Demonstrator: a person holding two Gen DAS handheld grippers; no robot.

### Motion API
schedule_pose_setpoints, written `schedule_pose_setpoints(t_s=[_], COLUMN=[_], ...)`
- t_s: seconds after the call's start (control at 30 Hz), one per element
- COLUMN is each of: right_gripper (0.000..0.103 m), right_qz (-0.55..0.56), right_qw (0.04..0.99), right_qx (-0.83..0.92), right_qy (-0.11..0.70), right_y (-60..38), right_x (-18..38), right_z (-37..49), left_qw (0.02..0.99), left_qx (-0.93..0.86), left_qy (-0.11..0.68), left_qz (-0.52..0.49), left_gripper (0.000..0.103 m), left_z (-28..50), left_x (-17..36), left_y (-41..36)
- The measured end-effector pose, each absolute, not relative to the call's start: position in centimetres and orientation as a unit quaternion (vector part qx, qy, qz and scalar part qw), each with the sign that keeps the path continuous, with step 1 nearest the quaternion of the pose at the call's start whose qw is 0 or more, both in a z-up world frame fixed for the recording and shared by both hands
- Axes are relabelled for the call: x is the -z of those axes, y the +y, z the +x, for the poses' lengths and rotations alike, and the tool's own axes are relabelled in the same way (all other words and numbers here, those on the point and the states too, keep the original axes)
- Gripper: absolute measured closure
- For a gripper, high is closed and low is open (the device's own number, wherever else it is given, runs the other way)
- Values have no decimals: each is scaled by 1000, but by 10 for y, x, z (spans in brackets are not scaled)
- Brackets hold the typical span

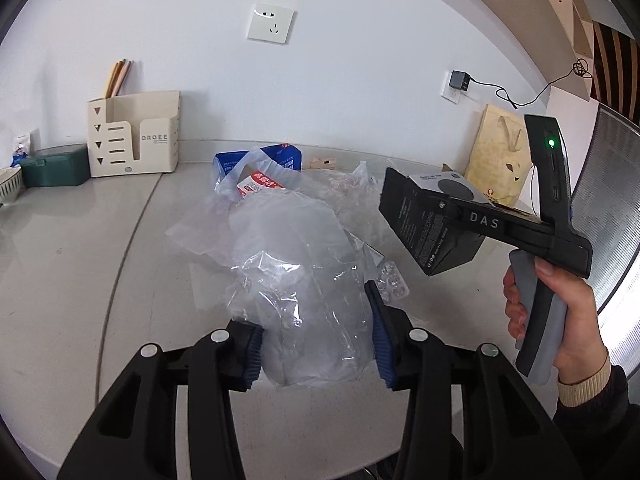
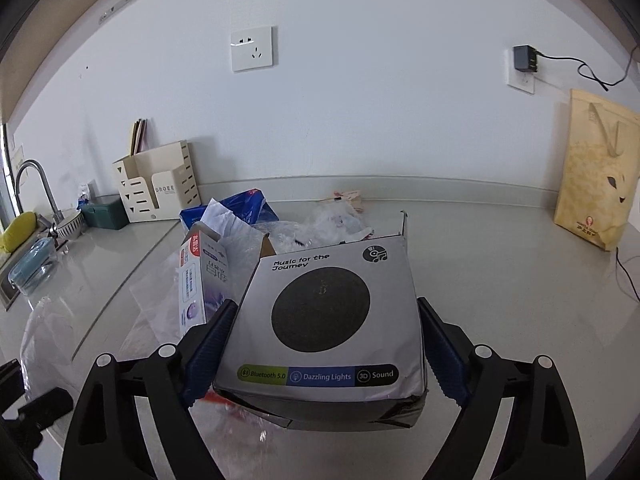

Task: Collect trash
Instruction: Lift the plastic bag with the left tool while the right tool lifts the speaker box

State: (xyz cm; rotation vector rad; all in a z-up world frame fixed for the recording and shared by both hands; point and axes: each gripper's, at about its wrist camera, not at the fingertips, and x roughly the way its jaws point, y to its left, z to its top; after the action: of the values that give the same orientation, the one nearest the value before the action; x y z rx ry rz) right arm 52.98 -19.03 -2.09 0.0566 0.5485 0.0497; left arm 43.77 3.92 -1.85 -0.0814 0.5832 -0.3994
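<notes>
In the left wrist view, a crumpled clear plastic bag [image 1: 304, 280] is seen clamped between the blue ribbed pads of the left claw [image 1: 316, 340], which is closed onto the plastic from both sides. The bag is held up over the pale grey table [image 1: 80, 264]. Behind it, a heap of further clear plastic wrapping [image 1: 344, 188] and a blue printed plastic packet [image 1: 260, 160] are spread on the table. A small clear blister tray [image 1: 390, 284] is seen just beside the right pad. To the right, the right claw [image 1: 424, 220] is gripped by a hand [image 1: 560, 312] (a green light glows on its upright body), and a black and grey cardboard speaker box [image 1: 432, 236] is held in it above the table. A cream desk organiser marked DROEE [image 1: 134, 138] and a dark green lidded box [image 1: 56, 166] are set against the white wall.

In the right wrist view, the speaker box [image 2: 328, 320] is shown pinched between the two pads of the right claw [image 2: 324, 352], spread to the width of the box, with the words "Music for the Journey" facing up. A white and red carton [image 2: 200, 280] is seen tilted just left of it, among the plastic wrapping [image 2: 280, 236]. A yellow paper bag with a fox face [image 2: 596, 172] is stood against the wall at the far right. A steel tap [image 2: 36, 188] is seen over a sink at the far left.
</notes>
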Motion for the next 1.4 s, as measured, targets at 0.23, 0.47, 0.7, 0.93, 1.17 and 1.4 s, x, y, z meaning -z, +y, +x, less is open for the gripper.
schedule_pose_setpoints(t_s=[0.23,0.47,0.7,0.93,1.17,1.4], right_gripper=[15,15,15,15,14,14], right_qz=[43,55,52,43,45,56], right_qw=[966,969,970,969,965,957], right_qx=[-24,-28,-52,-86,-104,-135], right_qy=[256,238,233,229,238,251], right_y=[-208,-222,-214,-193,-183,-182], right_x=[15,9,9,14,30,58], right_z=[462,377,301,235,194,171], left_qw=[942,939,939,936,927,909], left_qx=[188,189,184,179,183,194], left_qy=[277,285,290,301,328,369], left_qz=[-29,-21,-17,-13,-12,11], left_gripper=[58,58,58,58,58,58], left_z=[387,324,257,208,188,183], left_x=[12,16,22,33,52,90], left_y=[31,25,23,23,18,10])
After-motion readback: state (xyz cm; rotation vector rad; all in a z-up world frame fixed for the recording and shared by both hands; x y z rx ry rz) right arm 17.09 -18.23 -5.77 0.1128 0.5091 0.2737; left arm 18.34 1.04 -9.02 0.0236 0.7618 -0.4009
